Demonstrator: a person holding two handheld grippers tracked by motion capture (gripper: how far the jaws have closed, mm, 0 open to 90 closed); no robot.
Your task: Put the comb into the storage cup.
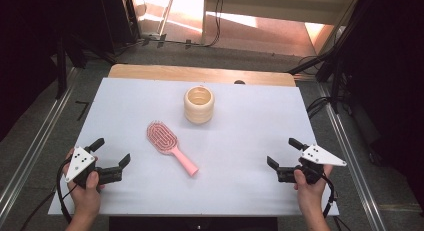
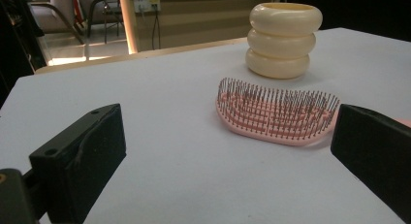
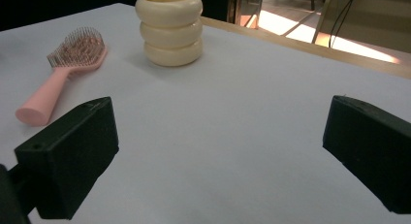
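A pink hairbrush (image 1: 169,146) lies bristles up near the middle of the white table (image 1: 250,121), its handle pointing toward the front right. Behind it stands a cream ribbed cup (image 1: 199,104) made of three stacked rings, open at the top. My left gripper (image 1: 111,152) rests at the front left, open and holding nothing. From the left gripper view the hairbrush (image 2: 276,115) sits just ahead with the cup (image 2: 284,39) beyond. My right gripper (image 1: 284,152) is at the front right, open, nothing between its jaws. Its view has the hairbrush (image 3: 63,73) and the cup (image 3: 169,27) at the far left.
The white table sheet covers a wooden top whose bare edge (image 1: 200,72) shows at the back. Metal rails (image 1: 30,151) run along the floor on both sides. Cables (image 1: 320,106) trail by the back right corner.
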